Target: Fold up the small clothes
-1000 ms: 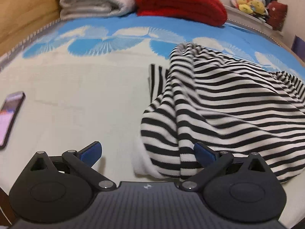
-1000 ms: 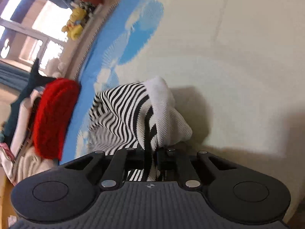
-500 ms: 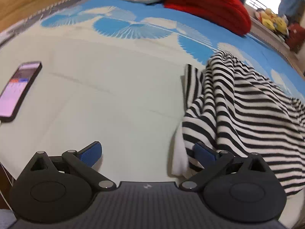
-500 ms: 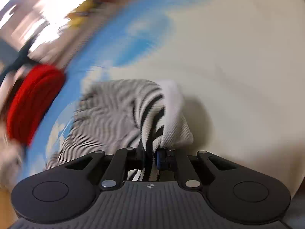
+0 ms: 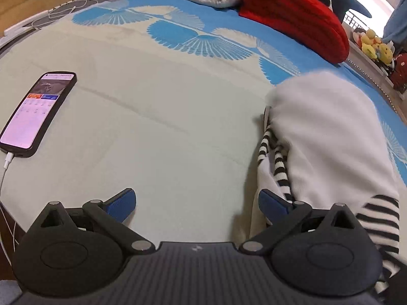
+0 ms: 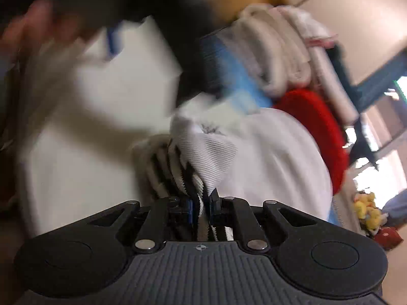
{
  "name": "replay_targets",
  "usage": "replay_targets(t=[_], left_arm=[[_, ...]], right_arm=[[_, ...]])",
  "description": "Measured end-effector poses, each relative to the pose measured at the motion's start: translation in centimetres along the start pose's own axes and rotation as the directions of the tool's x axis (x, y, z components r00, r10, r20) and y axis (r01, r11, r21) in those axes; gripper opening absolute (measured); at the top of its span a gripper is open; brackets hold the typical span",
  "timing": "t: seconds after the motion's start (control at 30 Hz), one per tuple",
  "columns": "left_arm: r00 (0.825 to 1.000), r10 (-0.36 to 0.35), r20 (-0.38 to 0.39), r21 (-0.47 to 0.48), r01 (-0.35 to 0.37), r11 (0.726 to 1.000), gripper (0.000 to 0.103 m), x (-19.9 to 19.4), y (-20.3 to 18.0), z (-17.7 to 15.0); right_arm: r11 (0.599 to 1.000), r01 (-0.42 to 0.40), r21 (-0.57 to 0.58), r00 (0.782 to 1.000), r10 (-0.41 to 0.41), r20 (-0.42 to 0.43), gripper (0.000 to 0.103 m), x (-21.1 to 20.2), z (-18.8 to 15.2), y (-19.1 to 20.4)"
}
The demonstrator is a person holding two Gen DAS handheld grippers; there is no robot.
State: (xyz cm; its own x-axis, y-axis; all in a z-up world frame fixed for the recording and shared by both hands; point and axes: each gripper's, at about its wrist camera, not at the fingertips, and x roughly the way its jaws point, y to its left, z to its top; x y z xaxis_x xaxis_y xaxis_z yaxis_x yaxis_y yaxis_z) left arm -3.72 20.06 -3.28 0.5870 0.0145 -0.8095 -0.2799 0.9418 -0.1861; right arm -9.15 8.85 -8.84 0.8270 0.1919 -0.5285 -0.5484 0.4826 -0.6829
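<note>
Because the bed (image 5: 165, 127) is soft and broad, the top (image 5: 330, 139), a light, limp striped knit with a white inside, should slide and drape freely rather than hold shape. It lies heaped just right of the wide, empty left claw (image 5: 195, 202), touching its right finger. Bunched fabric is pinched in the narrow right claw (image 6: 201, 204); hems and corners look like the best holds.

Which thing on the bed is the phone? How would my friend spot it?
Find the big bed sheet with blue fans. On its plain pale part, far from the striped top, lies the phone. It is the only flat black thing, with a lit screen and a white cable.
</note>
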Motion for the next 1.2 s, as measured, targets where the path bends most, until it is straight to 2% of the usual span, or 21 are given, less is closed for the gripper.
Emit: replay_targets(t=[0.1, 0.13, 0.2, 0.27, 0.33, 0.43, 0.5, 0.6, 0.7, 0.77, 0.83, 0.87, 0.93, 1.0, 1.07, 1.17, 1.2], left_arm=[[1.000, -0.013, -0.003, 0.006, 0.013, 1.000, 0.103, -0.1, 0.1, -0.1], [1.000, -0.015, -0.004, 0.007, 0.015, 1.000, 0.103, -0.1, 0.2, 0.0], [1.000, -0.027, -0.004, -0.004, 0.027, 1.000, 0.103, -0.2, 0.3, -0.1], [0.998, -0.059, 0.000, -0.018, 0.059, 0.998, 0.103, -0.5, 0.3, -0.1], [0.994, -0.112, 0.009, -0.020, 0.112, 0.994, 0.103, -0.8, 0.1, -0.2], [0.981, -0.196, 0.005, -0.005, 0.196, 0.981, 0.103, -1.2, -0.5, -0.4], [0.970, -0.242, -0.010, 0.009, 0.242, 0.970, 0.103, -1.3, -1.1, -0.8], [0.972, -0.235, -0.029, 0.045, 0.236, 0.971, 0.103, -1.1, -2.2, -1.2], [0.984, -0.167, -0.057, 0.077, 0.171, 0.982, 0.103, -0.3, -3.0, -1.5], [0.987, -0.148, -0.061, 0.082, 0.153, 0.985, 0.103, -0.1, -3.0, -1.4], [0.992, -0.118, -0.051, 0.103, 0.123, 0.987, 0.103, 0.0, -3.4, -1.6], [0.993, -0.105, -0.048, 0.112, 0.110, 0.988, 0.103, 0.1, -3.4, -1.7], [0.995, -0.087, -0.042, 0.128, 0.092, 0.988, 0.103, 0.2, -3.5, -1.8], [0.995, -0.086, -0.049, 0.133, 0.092, 0.987, 0.103, 0.4, -3.5, -1.8], [0.994, -0.090, -0.055, 0.124, 0.096, 0.988, 0.103, 0.3, -3.4, -1.8], [0.992, -0.114, -0.045, 0.089, 0.118, 0.989, 0.103, -0.5, -2.8, -1.7], [0.989, -0.145, -0.036, 0.070, 0.147, 0.987, 0.103, -1.0, -2.5, -1.7]], right_arm=[[0.998, -0.024, 0.064, 1.000, 0.025, -0.010, 0.017, -0.2, 0.3, -1.3], [0.996, -0.038, 0.082, 0.999, 0.038, -0.006, 0.022, -0.4, 0.3, -1.9], [0.986, -0.094, 0.135, 0.995, 0.090, 0.029, 0.028, -1.1, 0.6, -3.2], [0.957, -0.202, 0.210, 0.978, 0.188, 0.087, 0.056, -2.3, 0.7, -3.8], [0.924, -0.279, 0.263, 0.959, 0.251, 0.134, 0.067, -3.7, 0.5, -3.7], [0.908, -0.315, 0.276, 0.948, 0.287, 0.138, 0.067, -3.6, 0.9, -2.5], [0.896, -0.337, 0.289, 0.940, 0.307, 0.147, 0.067, -4.0, 0.9, -3.1], [0.861, -0.369, 0.349, 0.929, 0.330, 0.168, 0.060, -5.4, 0.6, -6.4], [0.846, -0.287, 0.449, 0.958, 0.238, 0.162, 0.052, -7.1, -0.5, -10.7], [0.830, -0.173, 0.530, 0.985, 0.139, 0.104, 0.051, -6.9, -1.5, -13.5], [0.825, -0.076, 0.561, 0.997, 0.076, 0.024, 0.047, -5.6, -2.7, -14.6], [0.822, -0.055, 0.566, 0.997, 0.081, -0.020, 0.045, -4.7, -3.3, -14.6], [0.824, -0.071, 0.562, 0.984, 0.151, -0.097, 0.044, -2.5, -4.7, -13.1], [0.860, -0.088, 0.503, 0.976, 0.175, -0.128, 0.045, -1.2, -5.4, -10.6], [0.887, -0.110, 0.449, 0.978, 0.178, -0.112, 0.045, -1.3, -5.0, -9.3], [0.848, -0.175, 0.500, 0.971, 0.233, -0.054, 0.042, -2.6, -4.1, -11.0], [0.838, -0.175, 0.517, 0.974, 0.223, -0.031, 0.042, -3.9, -4.4, -11.4]])
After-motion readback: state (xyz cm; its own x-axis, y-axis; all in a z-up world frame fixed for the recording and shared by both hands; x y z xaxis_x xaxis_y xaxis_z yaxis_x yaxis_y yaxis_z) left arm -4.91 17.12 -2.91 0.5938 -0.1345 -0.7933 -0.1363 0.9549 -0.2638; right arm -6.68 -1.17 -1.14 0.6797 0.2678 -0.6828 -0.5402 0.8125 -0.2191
